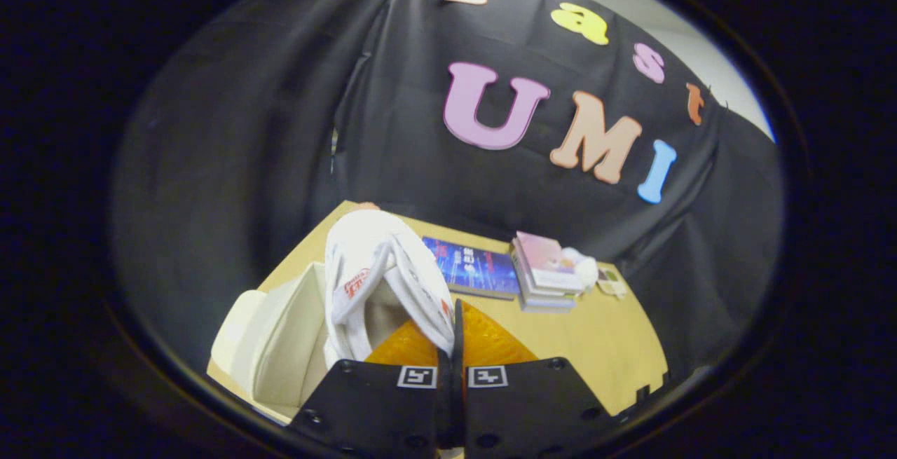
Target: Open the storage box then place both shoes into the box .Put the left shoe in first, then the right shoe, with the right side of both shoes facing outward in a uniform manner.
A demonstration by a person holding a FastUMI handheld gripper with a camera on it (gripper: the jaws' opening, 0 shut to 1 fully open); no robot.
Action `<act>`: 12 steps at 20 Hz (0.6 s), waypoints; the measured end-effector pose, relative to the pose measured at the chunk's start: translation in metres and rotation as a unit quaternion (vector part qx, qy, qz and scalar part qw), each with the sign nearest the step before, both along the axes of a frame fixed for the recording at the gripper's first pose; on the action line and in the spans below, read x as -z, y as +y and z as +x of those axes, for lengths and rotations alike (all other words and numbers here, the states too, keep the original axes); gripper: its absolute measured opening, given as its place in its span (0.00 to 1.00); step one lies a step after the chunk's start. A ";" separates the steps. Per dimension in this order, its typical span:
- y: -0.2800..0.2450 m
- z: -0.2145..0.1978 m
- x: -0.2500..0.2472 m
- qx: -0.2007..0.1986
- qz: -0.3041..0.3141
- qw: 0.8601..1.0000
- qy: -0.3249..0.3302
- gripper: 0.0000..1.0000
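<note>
— Where's the shoe?

— White shoe (382,273) hangs just ahead of my gripper (453,375); the fingers are pressed close, pinching its collar, I think. The cream box (280,347) sits beside it on the table (603,340).

— Risk?

— A thin pinch: I judge a swing could slip the shoe free, or turn its wrong side outward.

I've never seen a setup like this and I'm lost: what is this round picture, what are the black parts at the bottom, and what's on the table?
There is no robot here. A person carries a hand-held gripper, and the camera rides on it, looking forward along its two fingers. The fingers are closed together, apparently pinching a white shoe with an orange sole. Beside the shoe a cream storage box stands on the wooden table. Beyond lie a blue book and a stack of books.
</note>
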State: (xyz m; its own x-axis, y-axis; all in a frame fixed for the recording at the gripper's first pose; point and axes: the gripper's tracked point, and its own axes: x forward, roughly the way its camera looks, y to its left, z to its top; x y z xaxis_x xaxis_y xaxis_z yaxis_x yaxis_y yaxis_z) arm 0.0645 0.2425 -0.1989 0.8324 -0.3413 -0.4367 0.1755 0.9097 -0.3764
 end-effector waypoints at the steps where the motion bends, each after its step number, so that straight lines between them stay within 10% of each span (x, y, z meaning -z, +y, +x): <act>1: -0.003 -0.002 0.014 0.014 0.007 1.000 0.015 0.02; 12: -0.018 -0.006 0.105 0.087 0.077 0.987 0.115 0.03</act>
State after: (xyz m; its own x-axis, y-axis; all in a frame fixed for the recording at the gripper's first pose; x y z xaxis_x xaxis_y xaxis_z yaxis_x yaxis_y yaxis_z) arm 0.0583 0.2241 -0.3040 0.6396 -0.3863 -0.6646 0.2610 0.9223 -0.2849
